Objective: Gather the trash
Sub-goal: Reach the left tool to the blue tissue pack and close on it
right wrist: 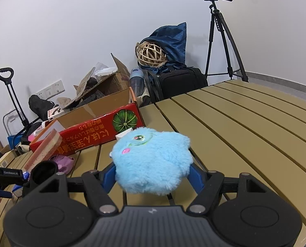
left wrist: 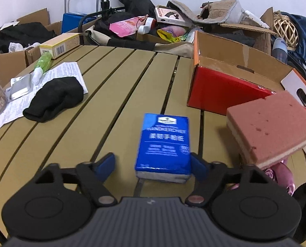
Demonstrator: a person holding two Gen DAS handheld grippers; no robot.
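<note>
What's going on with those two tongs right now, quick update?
Left tongs open around blue tissue pack, right pad touching. Right tongs shut on blue plush toy. Red box beyond; pink sponge close right.

The tissue pack (left wrist: 163, 146) is laid on the table (left wrist: 116, 94). The sponge (left wrist: 270, 127) is seen to its right, with the box (left wrist: 231, 82) behind both.

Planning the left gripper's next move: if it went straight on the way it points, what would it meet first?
Likely the blue handkerchief tissue pack lying on the tan slatted table, already partly between the left gripper and its open fingers.
</note>
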